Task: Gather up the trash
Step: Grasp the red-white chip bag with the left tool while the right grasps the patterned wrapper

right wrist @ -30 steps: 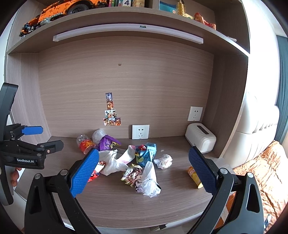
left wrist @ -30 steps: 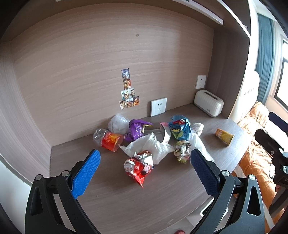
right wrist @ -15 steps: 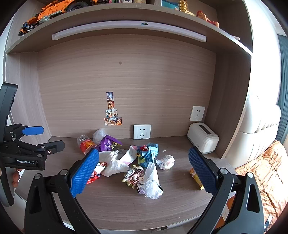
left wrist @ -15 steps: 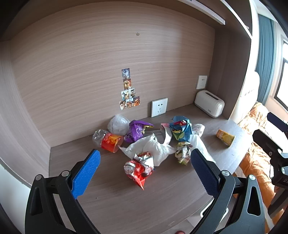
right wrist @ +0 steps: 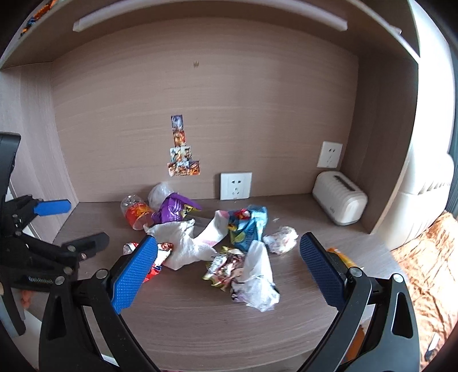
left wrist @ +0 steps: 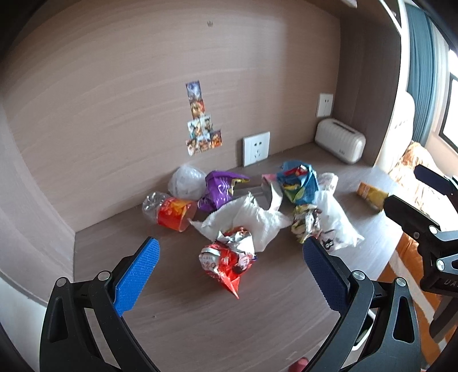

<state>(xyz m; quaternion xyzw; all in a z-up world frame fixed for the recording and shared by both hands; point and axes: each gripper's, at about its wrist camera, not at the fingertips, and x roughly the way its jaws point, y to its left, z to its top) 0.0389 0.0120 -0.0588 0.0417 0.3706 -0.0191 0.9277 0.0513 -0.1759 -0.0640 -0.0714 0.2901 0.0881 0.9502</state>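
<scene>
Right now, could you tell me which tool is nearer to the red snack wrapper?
Left. The left tool is open, with the red snack wrapper between its fingers. The right tool hovers further right, over the clear plastic bag.

A wood-grain back wall (right wrist: 229,100) fills the centre of both views, closing off a recessed alcove with side panels at the left and right. A strip light (right wrist: 206,14) runs under the shelf at the top of the right wrist view. Two white sockets (right wrist: 236,185) sit on the wall, and a column of small pictures (right wrist: 180,148) hangs left of centre. The brown surface (right wrist: 229,323) spans the lower frame. A blue curtain (left wrist: 420,71) and bright window (left wrist: 452,114) occupy the upper right of the left wrist view.
</scene>
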